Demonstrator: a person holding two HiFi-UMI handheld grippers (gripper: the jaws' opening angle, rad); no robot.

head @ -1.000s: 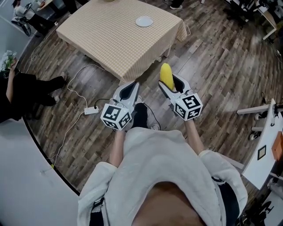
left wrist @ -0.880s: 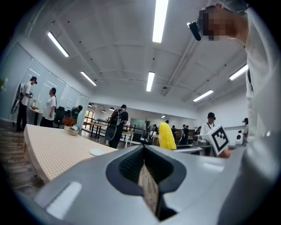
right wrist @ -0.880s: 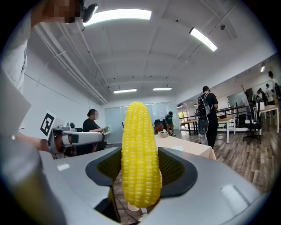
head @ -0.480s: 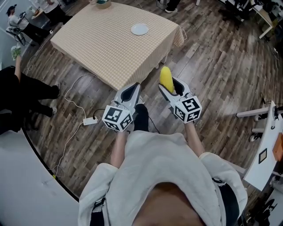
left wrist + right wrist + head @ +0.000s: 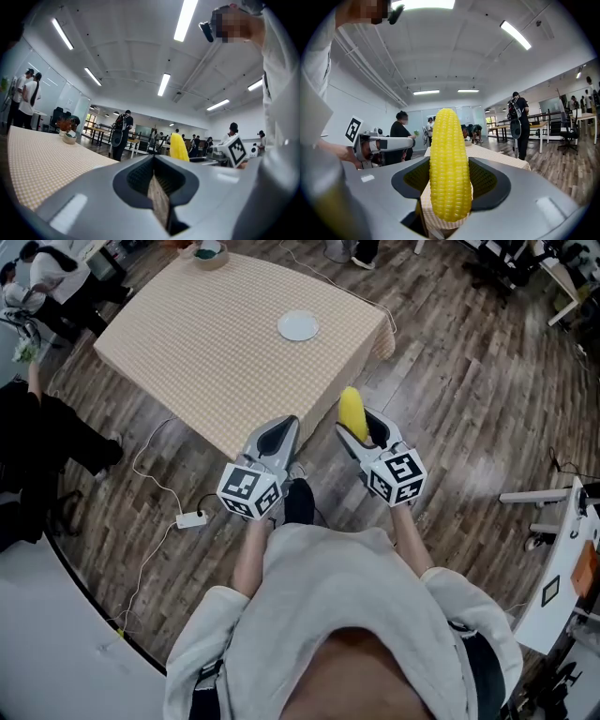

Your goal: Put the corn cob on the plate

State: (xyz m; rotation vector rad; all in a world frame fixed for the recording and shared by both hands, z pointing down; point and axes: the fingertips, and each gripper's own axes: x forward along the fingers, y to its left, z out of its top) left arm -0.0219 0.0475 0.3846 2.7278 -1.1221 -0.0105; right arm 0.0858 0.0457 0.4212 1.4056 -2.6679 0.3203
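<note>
Corn cob (image 5: 449, 178) clamped upright in right gripper (image 5: 361, 421), tip raised. Plate (image 5: 298, 326) seen ahead past table's (image 5: 187, 352) near corner, by far right edge, well apart. Left gripper (image 5: 278, 431) carried closed, empty; right judged nearer.

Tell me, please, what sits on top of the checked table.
A white plate and a bowl at the far corner sit on it; its cloth hides the tabletop itself.

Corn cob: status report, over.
Right gripper shut on corn cob, upright. Left gripper shut, empty. Plate bare on the table ahead, not yet reached. Only a bowl at the far corner, off the path.
</note>
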